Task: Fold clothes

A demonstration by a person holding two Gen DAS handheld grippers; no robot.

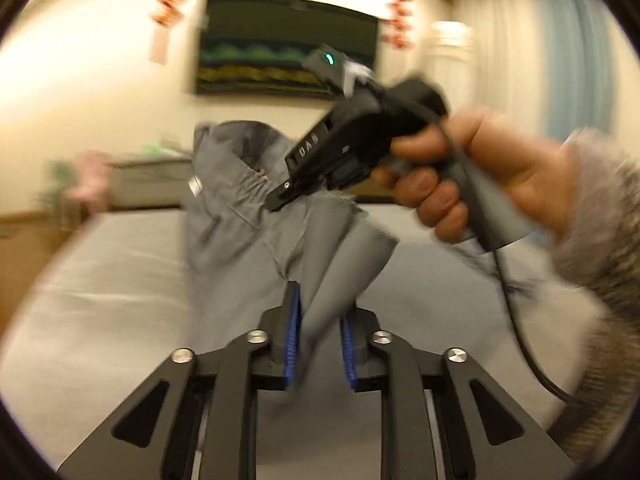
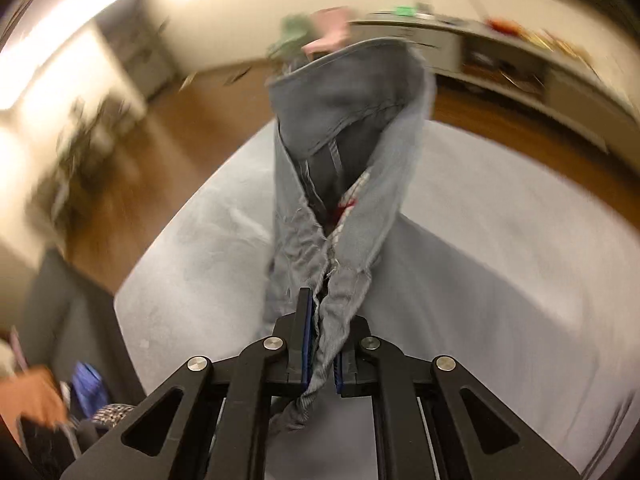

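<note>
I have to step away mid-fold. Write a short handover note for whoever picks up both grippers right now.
Left gripper: shut on a fold of the grey garment.
Right gripper: shut on its gathered edge, fabric bunched between the pads.
The garment hangs in the air between both grippers above the grey bed.
Done: picked up. No fold is visible yet.
Left: spread it flat on the bed, then fold.

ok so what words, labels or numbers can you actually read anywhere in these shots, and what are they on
"DAS": pale letters on the side of the black handheld right gripper, the last letter unsure through blur.
Small white tag on the grey fabric garment: too blurred to read.
Red and gold wall hangings: too blurred to read.
Nothing legible in the right wrist view.
</note>
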